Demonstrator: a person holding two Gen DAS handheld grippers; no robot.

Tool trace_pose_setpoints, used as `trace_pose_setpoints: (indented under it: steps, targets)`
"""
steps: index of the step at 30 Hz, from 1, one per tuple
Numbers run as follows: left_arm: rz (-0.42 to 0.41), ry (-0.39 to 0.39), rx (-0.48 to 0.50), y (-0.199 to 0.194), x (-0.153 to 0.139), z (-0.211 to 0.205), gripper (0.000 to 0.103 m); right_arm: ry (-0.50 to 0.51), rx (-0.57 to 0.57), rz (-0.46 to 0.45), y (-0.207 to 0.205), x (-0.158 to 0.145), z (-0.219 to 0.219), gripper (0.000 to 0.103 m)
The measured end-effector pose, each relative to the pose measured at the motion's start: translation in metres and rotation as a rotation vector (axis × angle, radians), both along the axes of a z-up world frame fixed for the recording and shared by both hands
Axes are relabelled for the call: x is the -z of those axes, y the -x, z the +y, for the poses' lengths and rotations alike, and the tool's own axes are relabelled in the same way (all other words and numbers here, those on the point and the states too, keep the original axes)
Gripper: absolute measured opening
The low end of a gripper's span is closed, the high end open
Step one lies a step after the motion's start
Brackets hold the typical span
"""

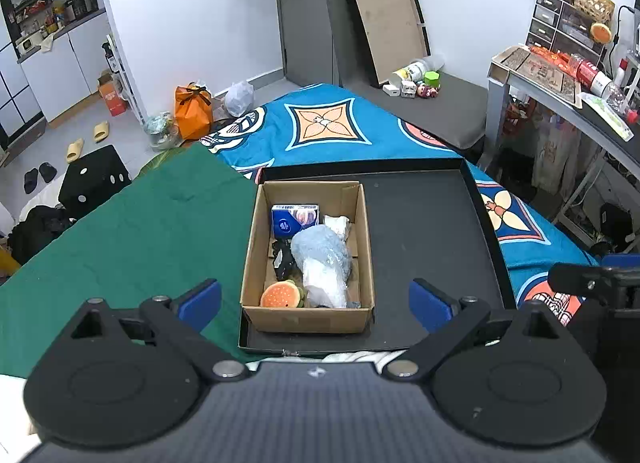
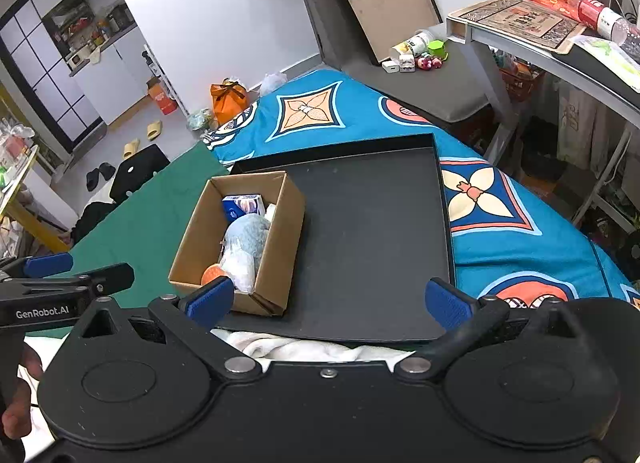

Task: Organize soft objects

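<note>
Hovering wide open and empty, both tongs face the cardboard box.

Readable text: one brand mark only.
You can read "GenRobot.AI" in white letters on the black body of the left gripper, at the left edge of the right wrist view. The blue pack in the box carries print and a white badge, but it is too small for you to read. The board on the surface at the upper right has lettering too blurred to make out.
</note>
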State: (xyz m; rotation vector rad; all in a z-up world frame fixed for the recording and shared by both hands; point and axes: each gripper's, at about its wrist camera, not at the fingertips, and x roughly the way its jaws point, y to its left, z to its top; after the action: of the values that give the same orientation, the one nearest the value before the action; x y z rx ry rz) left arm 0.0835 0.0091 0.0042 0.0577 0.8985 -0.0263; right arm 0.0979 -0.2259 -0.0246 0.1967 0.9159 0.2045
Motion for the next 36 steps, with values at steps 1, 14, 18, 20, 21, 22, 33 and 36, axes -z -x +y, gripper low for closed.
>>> trace_pose_setpoints:
  steps: [1, 14, 18, 20, 21, 22, 33, 36]
  targets:
    - [0.001, 0.001, -0.002, 0.001, 0.0, 0.0, 0.099, -0.003, 0.0, 0.0, 0.0, 0.0, 0.0, 0.103]
    - [-0.007, 0.01, -0.005, 0.007, -0.007, -0.003, 0.099, 0.022, -0.018, -0.011, 0.003, -0.008, 0.004, 0.103]
    - [-0.01, 0.004, -0.007, 0.012, -0.009, -0.003, 0.099, 0.024, -0.028, -0.013, 0.004, -0.01, 0.007, 0.103]
    - [-0.008, 0.007, -0.009, 0.013, -0.009, -0.002, 0.099, 0.032, -0.035, -0.013, 0.005, -0.01, 0.009, 0.103]
    - [-0.006, 0.005, -0.009, 0.014, -0.009, -0.003, 0.099, 0.035, -0.04, -0.013, 0.006, -0.01, 0.009, 0.103]
    - [-0.005, 0.002, -0.01, 0.015, -0.009, -0.002, 0.099, 0.035, -0.046, -0.015, 0.007, -0.011, 0.01, 0.103]
    - [-0.026, 0.001, -0.023, 0.028, -0.018, 0.002, 0.099, 0.034, -0.075, -0.03, 0.018, -0.023, 0.017, 0.103]
    - [-0.033, 0.005, -0.024, 0.032, -0.021, 0.003, 0.099, 0.039, -0.073, -0.031, 0.021, -0.024, 0.017, 0.103]
